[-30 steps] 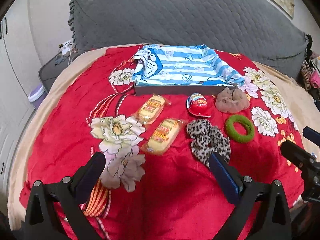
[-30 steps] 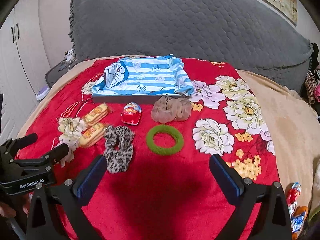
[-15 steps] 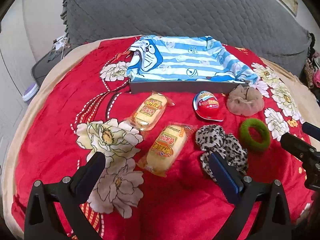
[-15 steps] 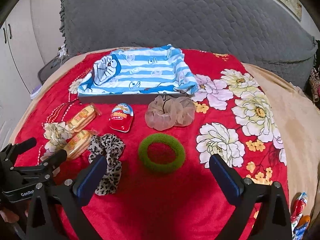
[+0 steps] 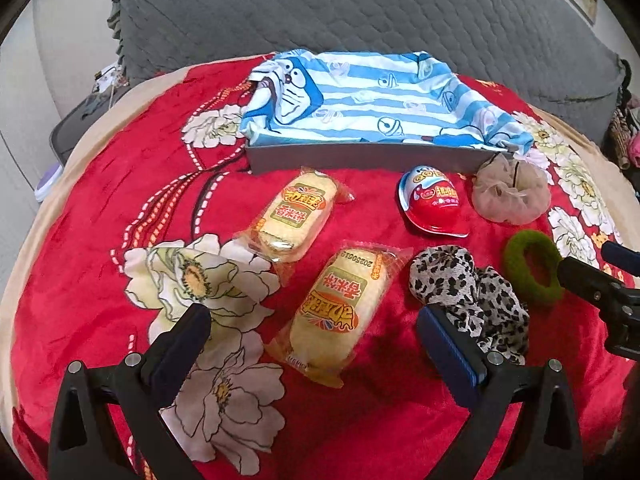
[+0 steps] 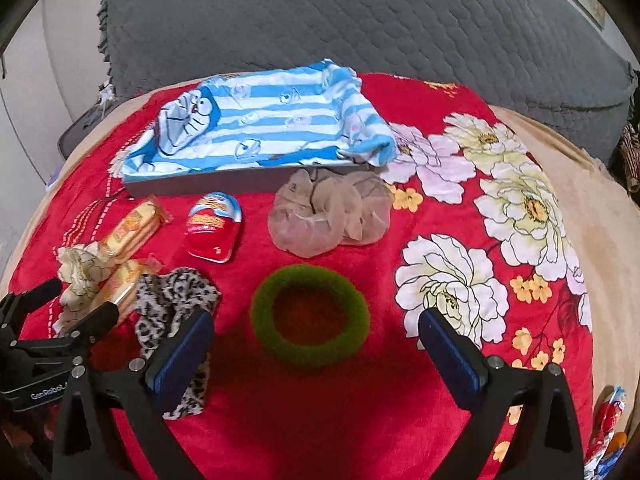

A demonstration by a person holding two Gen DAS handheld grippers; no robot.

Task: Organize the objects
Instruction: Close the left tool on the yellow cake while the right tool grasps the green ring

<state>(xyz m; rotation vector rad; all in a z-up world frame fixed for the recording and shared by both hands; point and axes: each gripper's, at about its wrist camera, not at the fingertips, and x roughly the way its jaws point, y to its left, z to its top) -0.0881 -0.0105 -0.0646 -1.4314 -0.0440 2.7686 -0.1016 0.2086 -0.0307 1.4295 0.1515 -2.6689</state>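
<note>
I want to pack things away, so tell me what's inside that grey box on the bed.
A blue-and-white striped cartoon cloth drapes over the grey box, covering its opening. Anything beneath the cloth is hidden.

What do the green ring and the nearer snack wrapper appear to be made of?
Green ring: probably a soft, fuzzy fabric hair tie, judging by its matte, nappy surface. Nearer snack wrapper: likely thin clear plastic film, glossy, with crimped ends and printing on it.

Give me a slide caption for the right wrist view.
Open right gripper poised over a green hair ring on a red floral blanket, snacks and scrunchies nearby.
</note>
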